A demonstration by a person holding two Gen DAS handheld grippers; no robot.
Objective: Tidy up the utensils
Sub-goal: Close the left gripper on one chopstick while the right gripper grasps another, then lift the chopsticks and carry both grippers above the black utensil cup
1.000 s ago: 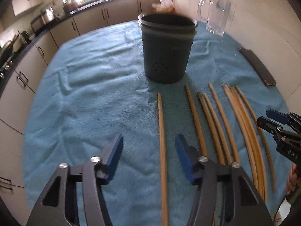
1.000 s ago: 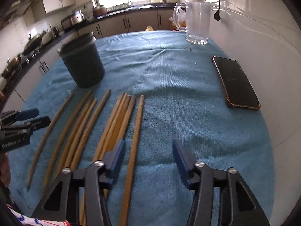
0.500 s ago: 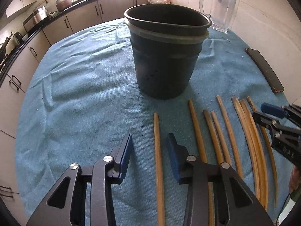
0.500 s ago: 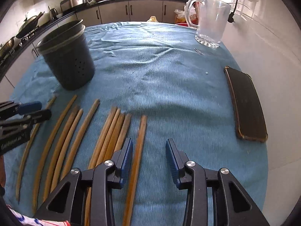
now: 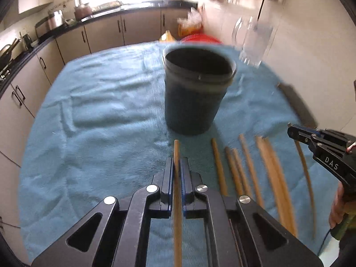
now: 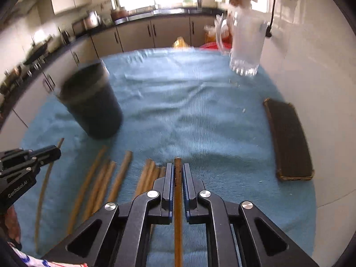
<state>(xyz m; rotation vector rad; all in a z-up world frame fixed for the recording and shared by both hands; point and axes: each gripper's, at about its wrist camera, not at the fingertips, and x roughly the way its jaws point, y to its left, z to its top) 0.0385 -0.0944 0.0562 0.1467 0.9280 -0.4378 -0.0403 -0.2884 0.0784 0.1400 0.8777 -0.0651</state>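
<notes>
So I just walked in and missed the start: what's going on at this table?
A person is sorting wooden chopsticks on a blue towel, a hand-held gripper in each hand. The left hand-held gripper has just closed on the leftmost chopstick; the right hand-held gripper has just closed on the rightmost chopstick. The other chopsticks lie in a row before the dark holder.
</notes>
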